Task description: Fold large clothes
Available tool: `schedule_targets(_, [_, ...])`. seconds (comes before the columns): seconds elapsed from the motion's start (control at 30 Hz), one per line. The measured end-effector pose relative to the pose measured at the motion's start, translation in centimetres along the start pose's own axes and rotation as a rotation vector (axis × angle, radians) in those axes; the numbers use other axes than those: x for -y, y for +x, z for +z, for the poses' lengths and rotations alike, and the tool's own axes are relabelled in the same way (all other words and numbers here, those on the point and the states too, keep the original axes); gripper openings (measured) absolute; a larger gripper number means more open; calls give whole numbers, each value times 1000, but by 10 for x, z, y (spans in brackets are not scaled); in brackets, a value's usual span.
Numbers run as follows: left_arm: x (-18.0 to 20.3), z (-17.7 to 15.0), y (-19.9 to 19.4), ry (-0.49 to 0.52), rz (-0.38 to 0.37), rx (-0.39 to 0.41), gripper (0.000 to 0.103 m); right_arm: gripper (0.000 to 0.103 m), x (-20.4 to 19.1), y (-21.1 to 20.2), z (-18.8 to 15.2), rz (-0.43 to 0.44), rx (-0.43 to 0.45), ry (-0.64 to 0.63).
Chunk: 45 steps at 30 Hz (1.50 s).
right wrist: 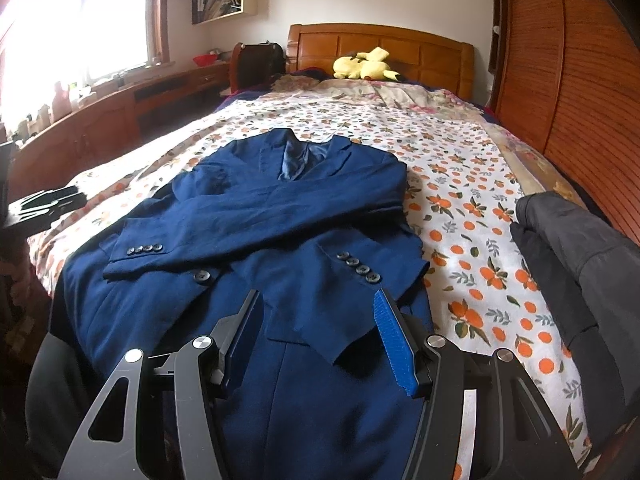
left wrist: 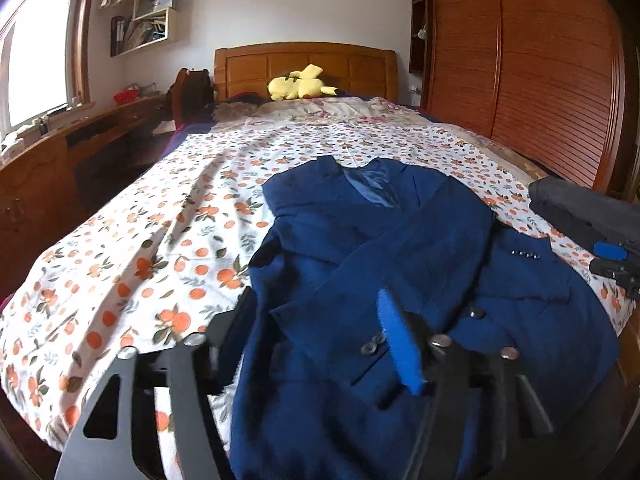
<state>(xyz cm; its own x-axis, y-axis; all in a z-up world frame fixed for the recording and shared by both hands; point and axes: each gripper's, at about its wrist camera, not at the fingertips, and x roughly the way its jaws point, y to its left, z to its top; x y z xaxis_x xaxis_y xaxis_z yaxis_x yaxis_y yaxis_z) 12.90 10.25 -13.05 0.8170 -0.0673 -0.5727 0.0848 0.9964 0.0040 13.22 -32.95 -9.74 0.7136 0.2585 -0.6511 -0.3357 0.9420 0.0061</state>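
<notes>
A navy blue suit jacket (right wrist: 280,216) lies flat on the orange-print bedsheet (right wrist: 472,208), collar toward the headboard, both sleeves folded across its chest. In the right wrist view my right gripper (right wrist: 316,320) hovers open over the jacket's lower front, with nothing pinched between its fingers. In the left wrist view my left gripper (left wrist: 316,332) is blurred and stands wide over the jacket (left wrist: 380,240), near its left edge. Cloth lies between the fingers, but the blue pad (left wrist: 398,344) is not pressing on it. Each gripper also shows at the edge of the other's view: left gripper (right wrist: 44,204), right gripper (left wrist: 612,258).
A dark grey garment (right wrist: 568,248) lies on the bed's right side, beside the wooden wardrobe (right wrist: 580,80). A yellow plush toy (right wrist: 366,66) rests by the headboard (right wrist: 380,40). A wooden desk (left wrist: 48,160) runs along the left wall under the window.
</notes>
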Motion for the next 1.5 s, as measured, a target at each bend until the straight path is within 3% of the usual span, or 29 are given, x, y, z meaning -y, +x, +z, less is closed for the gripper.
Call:
schedule_targets(0.2, [-5, -20, -7, 8, 23, -10, 87, 55, 14, 7, -17, -27, -31, 29])
schedule_targets(0.57, [-11, -42, 7, 3, 20, -56, 87, 55, 63, 31, -46, -127, -112, 84])
schedule_targets(0.73, [-15, -48, 13, -1, 19, -67, 87, 55, 72, 39, -52, -112, -155, 97])
schedule_targets(0.8, [-16, -50, 15, -5, 19, -72, 87, 46, 69, 40, -53, -73, -169, 82])
schedule_targets(0.83, [-17, -52, 16, -5, 20, -77, 87, 34, 67, 41, -53, -54, -173, 78])
schedule_targets(0.87, [-18, -52, 16, -4, 21, -80, 87, 29, 64, 42, -52, -21, -183, 81])
schedule_targets(1.17, [-33, -72, 13, -31, 29, -120, 87, 28, 53, 40, -50, -22, -185, 45])
schedule_targets(1.23, [-34, -78, 10, -35, 23, -130, 82, 28, 55, 43, -52, -24, -192, 49])
schedule_targets(1.3, [-33, -84, 11, -25, 13, -160, 56, 29, 56, 46, -53, -26, -198, 50])
schedule_targets(1.37, [-34, -89, 10, -27, 14, -159, 54, 36, 56, 48, -54, -13, -204, 53])
schedule_targets(1.5, [-38, -93, 7, -48, 2, -161, 52, 36, 54, 49, -55, -15, -212, 36])
